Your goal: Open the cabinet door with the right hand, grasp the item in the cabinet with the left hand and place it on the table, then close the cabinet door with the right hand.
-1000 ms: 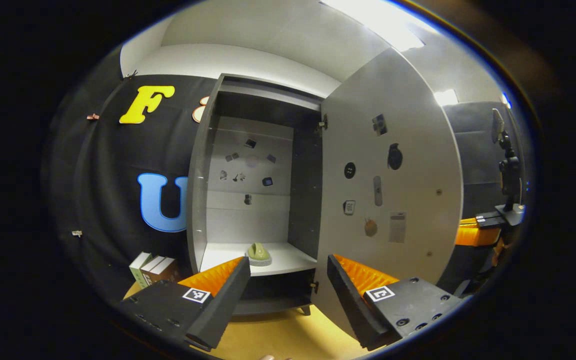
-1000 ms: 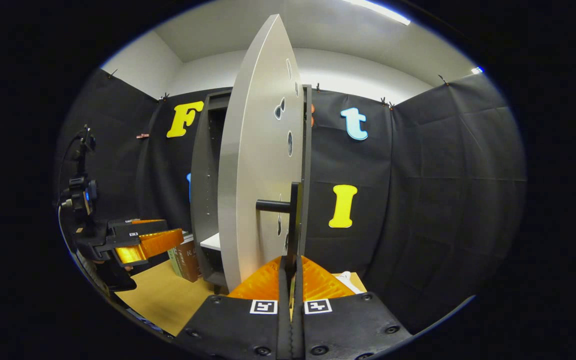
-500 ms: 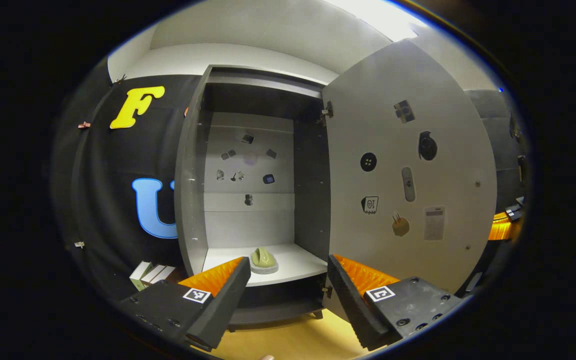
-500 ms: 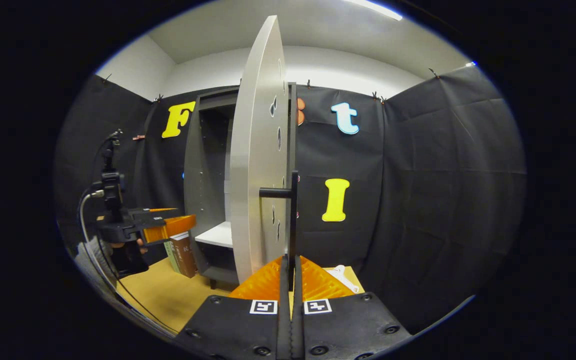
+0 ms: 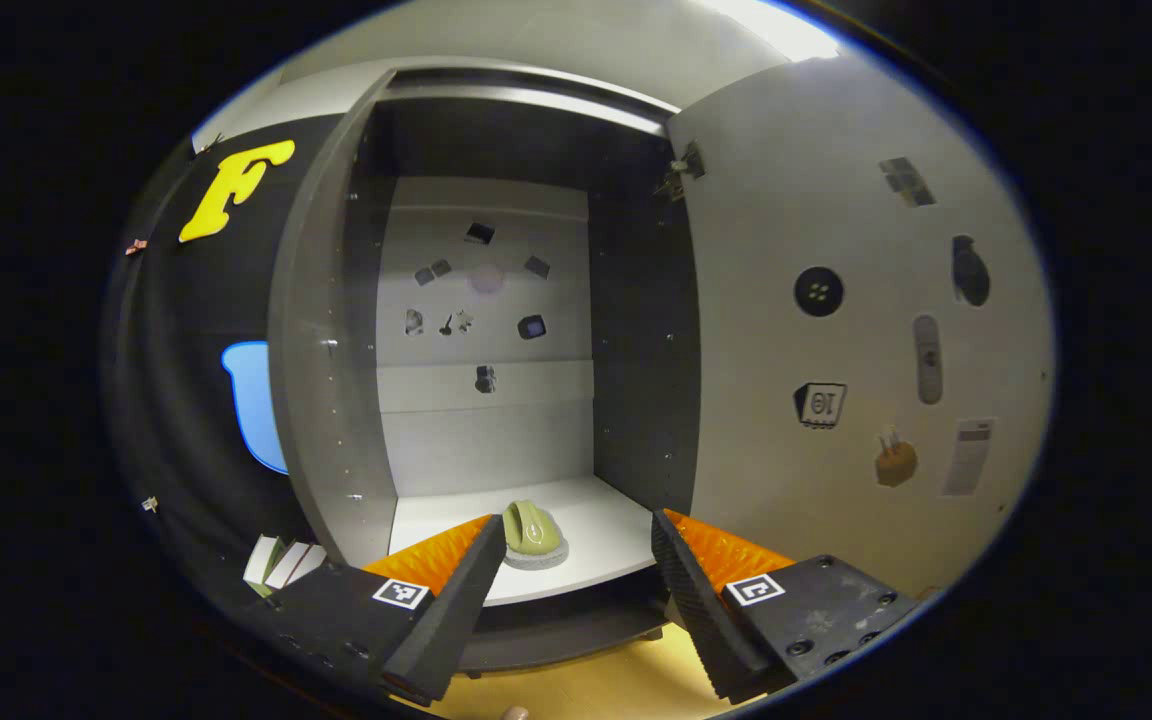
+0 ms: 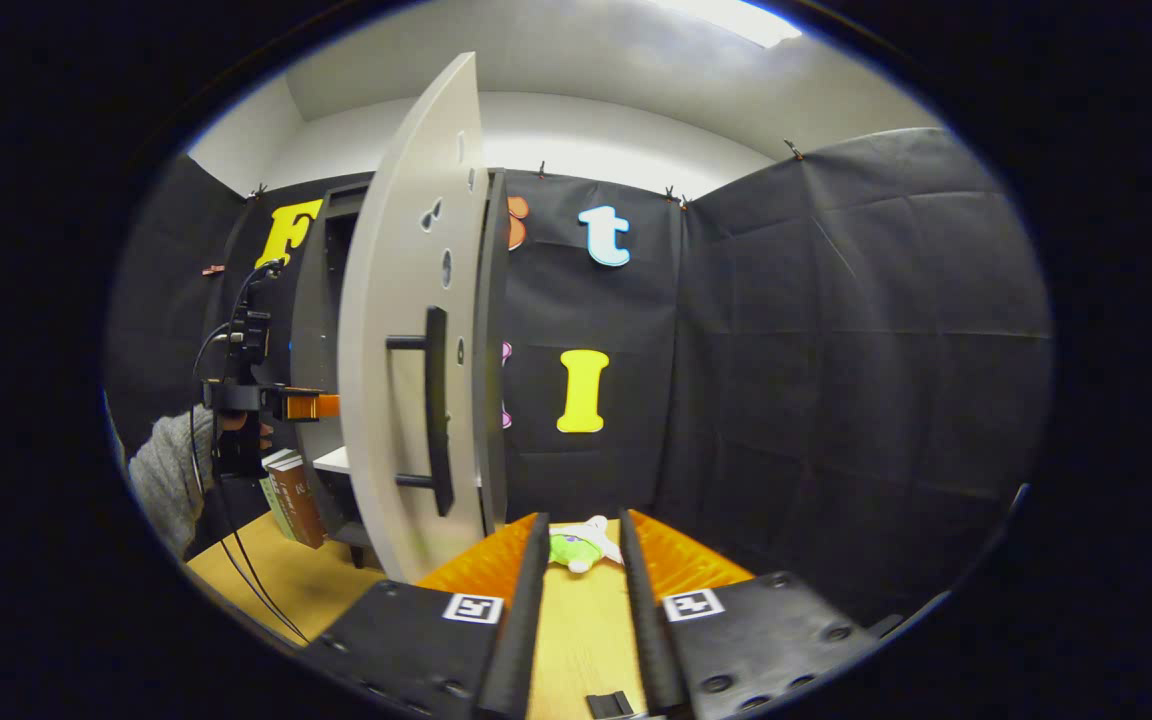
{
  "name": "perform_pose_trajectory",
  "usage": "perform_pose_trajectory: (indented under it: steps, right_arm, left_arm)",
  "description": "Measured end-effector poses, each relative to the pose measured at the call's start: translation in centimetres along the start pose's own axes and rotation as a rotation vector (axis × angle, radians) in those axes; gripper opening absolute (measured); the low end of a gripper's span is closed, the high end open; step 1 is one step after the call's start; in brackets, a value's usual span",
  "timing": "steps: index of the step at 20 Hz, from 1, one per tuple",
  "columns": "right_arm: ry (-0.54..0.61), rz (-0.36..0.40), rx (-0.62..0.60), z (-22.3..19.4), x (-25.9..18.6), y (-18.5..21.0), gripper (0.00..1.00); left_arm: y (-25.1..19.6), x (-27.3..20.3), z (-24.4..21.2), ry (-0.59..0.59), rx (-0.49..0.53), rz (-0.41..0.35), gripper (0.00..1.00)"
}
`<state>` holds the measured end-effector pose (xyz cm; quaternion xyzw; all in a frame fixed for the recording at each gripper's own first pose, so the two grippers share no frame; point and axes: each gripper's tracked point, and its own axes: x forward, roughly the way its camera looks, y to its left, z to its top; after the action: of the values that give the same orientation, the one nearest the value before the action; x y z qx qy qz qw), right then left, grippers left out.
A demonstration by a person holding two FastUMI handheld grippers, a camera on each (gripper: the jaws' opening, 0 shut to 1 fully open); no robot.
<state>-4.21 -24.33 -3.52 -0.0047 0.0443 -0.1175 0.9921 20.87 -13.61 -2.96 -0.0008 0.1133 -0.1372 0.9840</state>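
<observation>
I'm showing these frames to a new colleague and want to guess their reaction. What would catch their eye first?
Probably the tall grey cabinet with its door swung wide open, stickers dotted over the door's inner face and the back panel. Next, the small green item alone on the white shelf, framed between the open left gripper. In the right gripper view, the right gripper stands open, clear of the black door handle.
</observation>
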Motion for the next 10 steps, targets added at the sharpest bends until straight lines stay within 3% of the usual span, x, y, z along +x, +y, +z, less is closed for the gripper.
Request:
perform_pose_trajectory:
  steps: [1,2,3,7,10]
  right_arm:
    - [0.007,-0.020,0.000,-0.6,0.4,-1.1,0.73]
    - [0.017,-0.039,-0.001,-1.1,1.2,-2.3,0.81]
    - [0.024,-0.048,-0.003,-1.5,1.5,-3.0,0.96]
    - [0.095,-0.032,-0.026,-4.5,3.8,-4.9,0.98]
    - [0.154,-0.020,-0.062,-6.7,5.7,-5.7,0.98]
  left_arm:
    - [0.3,1.4,-0.3,0.023,0.017,0.008,0.92]
    - [0.5,2.9,-0.4,0.044,0.029,0.008,0.91]
    - [0.9,4.2,-1.0,0.071,0.028,0.007,0.91]
    - [2.4,9.6,-3.1,0.181,0.031,0.029,0.70]
    - [3.0,13.2,-4.6,0.247,0.038,0.046,0.69]
